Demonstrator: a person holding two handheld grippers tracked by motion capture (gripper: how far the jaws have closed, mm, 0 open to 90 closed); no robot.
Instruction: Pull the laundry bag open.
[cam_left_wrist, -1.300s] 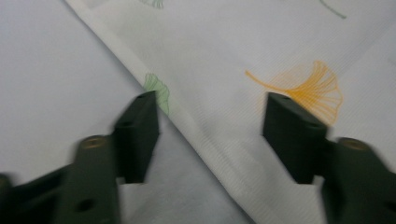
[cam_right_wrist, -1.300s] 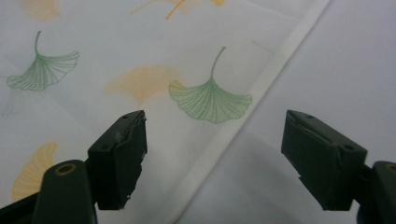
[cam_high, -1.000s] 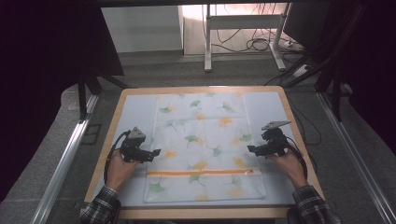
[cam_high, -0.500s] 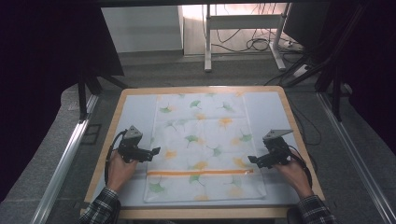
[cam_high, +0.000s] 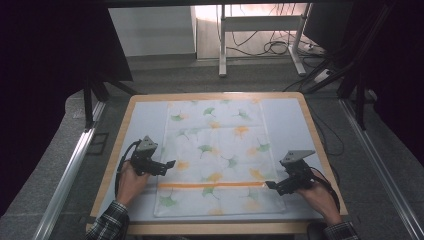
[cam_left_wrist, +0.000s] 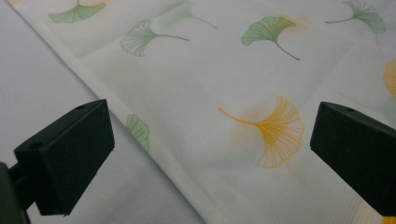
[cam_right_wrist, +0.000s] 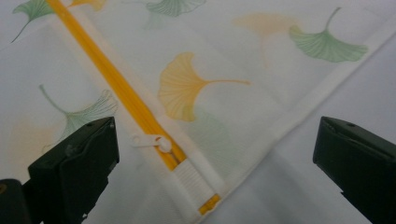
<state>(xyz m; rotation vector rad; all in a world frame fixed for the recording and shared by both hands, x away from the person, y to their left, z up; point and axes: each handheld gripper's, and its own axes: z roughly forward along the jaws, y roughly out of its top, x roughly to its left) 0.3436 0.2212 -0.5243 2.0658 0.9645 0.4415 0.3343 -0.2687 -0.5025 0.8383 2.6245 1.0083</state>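
A wood-edged bench (cam_high: 117, 150) under a pale blue-grey cover stands in a dim room with grey floor around it. The left gripper (cam_high: 167, 165) has its fingers (cam_left_wrist: 70, 154) spread wide with nothing between them, having just opened out, and they hover over the left hem of a pillowcase (cam_high: 220, 150). The right gripper (cam_high: 270, 185) has likewise just opened and holds nothing; its fingers (cam_right_wrist: 74, 163) straddle the end of an orange zipper (cam_right_wrist: 112, 88), whose small white pull tab (cam_right_wrist: 149, 140) lies flat just beside the ribbed white stop. The pillowcase lies flat in the middle of the bench, thin white fabric printed with green and orange ginkgo leaves, faintly creased, with stitched hems. The step looks like lining up on the two side edges near the zipper band; the next move probably calls for lowering both pairs of fingers onto the hems and pinching cleanly, catching the fabric without dragging the cover beneath.
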